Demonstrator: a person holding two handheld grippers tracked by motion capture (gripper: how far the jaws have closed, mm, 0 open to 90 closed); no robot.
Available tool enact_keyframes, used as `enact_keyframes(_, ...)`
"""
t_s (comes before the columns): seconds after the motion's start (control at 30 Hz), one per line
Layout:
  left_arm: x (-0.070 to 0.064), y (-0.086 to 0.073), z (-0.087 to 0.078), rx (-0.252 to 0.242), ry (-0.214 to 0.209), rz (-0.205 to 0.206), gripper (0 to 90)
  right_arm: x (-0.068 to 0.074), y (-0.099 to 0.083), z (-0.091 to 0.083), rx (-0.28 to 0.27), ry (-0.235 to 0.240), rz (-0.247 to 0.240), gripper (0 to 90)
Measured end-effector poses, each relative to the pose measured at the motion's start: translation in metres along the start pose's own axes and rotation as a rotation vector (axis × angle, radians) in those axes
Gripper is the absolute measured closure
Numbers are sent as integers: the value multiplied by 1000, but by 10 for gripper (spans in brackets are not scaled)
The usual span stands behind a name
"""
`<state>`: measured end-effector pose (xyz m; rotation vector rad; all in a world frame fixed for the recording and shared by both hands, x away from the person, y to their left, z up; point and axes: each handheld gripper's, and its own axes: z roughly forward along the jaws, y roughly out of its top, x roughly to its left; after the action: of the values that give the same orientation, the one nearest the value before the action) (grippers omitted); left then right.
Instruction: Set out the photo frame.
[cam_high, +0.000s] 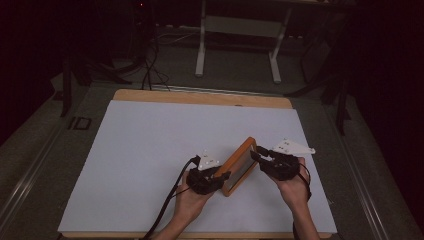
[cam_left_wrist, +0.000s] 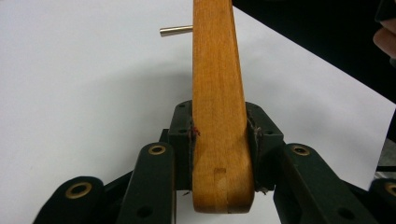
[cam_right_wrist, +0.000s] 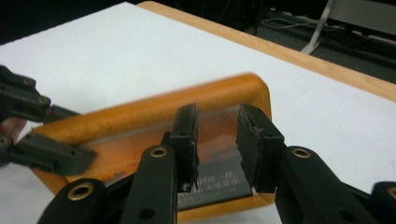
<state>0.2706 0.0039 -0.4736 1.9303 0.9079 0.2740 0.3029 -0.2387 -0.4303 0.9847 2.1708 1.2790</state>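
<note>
Down on the white sheet (cam_high: 150, 150), the wooden picture frame (cam_high: 238, 167) stands tilted on edge near me, so my left gripper (cam_left_wrist: 219, 154) clamps its rounded rim to steady it. My right gripper (cam_right_wrist: 217, 140) hovers at the glass, jaws apart, gripping nothing.

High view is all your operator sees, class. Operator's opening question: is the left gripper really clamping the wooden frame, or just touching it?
Observer: Clamping. The left gripper is shut on the edge of the wooden frame, with a pad pressed on each face.
Operator: And the right gripper?
Observer: The right gripper is open, its jaws apart in front of the glass.
Operator: Anything else on the frame?
Observer: A metal pin sticks out sideways from one face.
</note>
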Motion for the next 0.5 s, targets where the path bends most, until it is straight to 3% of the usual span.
enact_keyframes(0.27, -16, 0, 3, -14, 17, 69, 690, 4, 2, -7, -10, 6, -34, 712)
enact_keyframes(0.5, -21, 1, 8, -20, 3, 96, 690, -1, -1, -8, -34, -12, -8, 745)
